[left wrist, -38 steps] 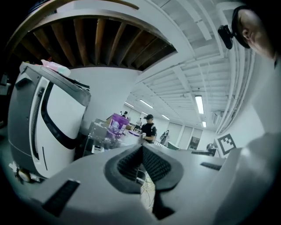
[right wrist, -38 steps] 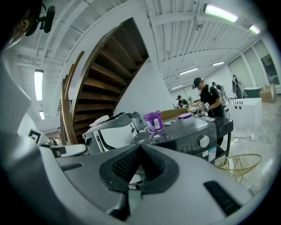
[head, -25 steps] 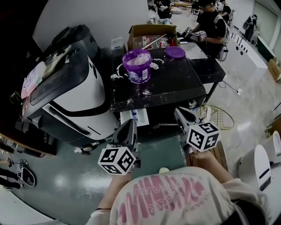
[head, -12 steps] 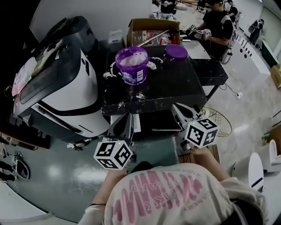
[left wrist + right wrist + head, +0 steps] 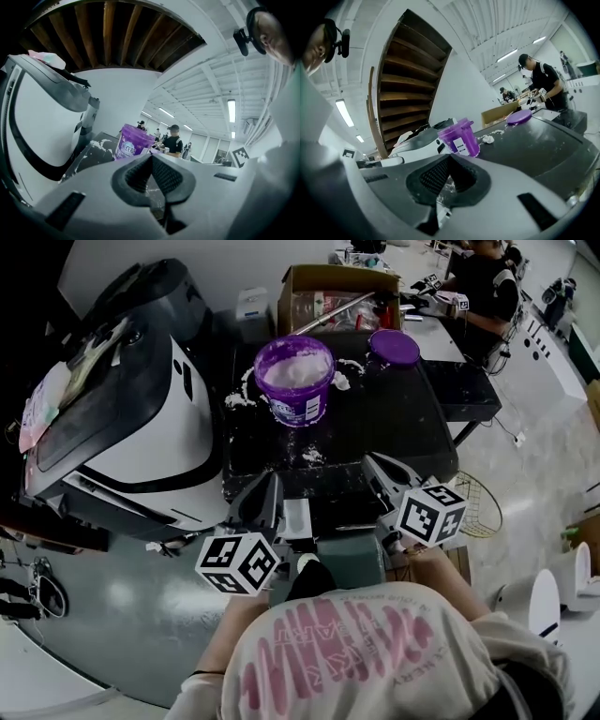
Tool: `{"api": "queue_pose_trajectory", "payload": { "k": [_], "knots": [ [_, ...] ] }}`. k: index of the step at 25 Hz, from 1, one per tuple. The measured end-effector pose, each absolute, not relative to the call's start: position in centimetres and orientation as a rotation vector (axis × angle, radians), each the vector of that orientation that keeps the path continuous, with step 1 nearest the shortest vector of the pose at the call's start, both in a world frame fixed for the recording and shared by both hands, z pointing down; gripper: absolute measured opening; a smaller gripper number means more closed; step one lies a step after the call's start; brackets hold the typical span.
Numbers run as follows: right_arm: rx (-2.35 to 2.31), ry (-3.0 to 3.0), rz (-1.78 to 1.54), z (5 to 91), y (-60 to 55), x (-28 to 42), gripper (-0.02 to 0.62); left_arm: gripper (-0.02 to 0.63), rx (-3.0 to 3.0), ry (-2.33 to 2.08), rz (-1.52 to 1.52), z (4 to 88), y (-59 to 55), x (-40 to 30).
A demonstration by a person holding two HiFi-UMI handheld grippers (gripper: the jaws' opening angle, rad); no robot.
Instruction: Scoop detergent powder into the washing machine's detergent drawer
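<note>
Left gripper (image 5: 263, 495), right gripper (image 5: 373, 468) held level, near side of detergent tub (image 5: 295, 381) | fingers (image 5: 136, 174) pressed together, empty | tub stood ahead, untouched.

Glossy grey floor (image 5: 122, 615), white wall (image 5: 234, 268), black table (image 5: 375, 427)

L gripper (image 5: 268, 486) & R gripper (image 5: 375, 465) side by side, pointing fwd, jaws together, empty.
</note>
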State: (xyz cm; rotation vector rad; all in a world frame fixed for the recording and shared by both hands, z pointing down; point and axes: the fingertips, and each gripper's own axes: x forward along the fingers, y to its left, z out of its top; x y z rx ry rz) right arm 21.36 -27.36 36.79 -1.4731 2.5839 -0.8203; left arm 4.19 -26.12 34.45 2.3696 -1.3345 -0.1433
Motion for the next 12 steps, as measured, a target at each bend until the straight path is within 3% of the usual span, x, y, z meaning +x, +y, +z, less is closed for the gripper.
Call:
{"api": "queue_pose_trajectory", "payload": {
  "k": [12],
  "knots": [
    [-1.365, 2.657, -0.709, 30.6, -38.5, 19.9, -0.002, 0.003, 2.396, -1.378, -0.211, 31.3, -34.6, -0.4]
  ]
}}
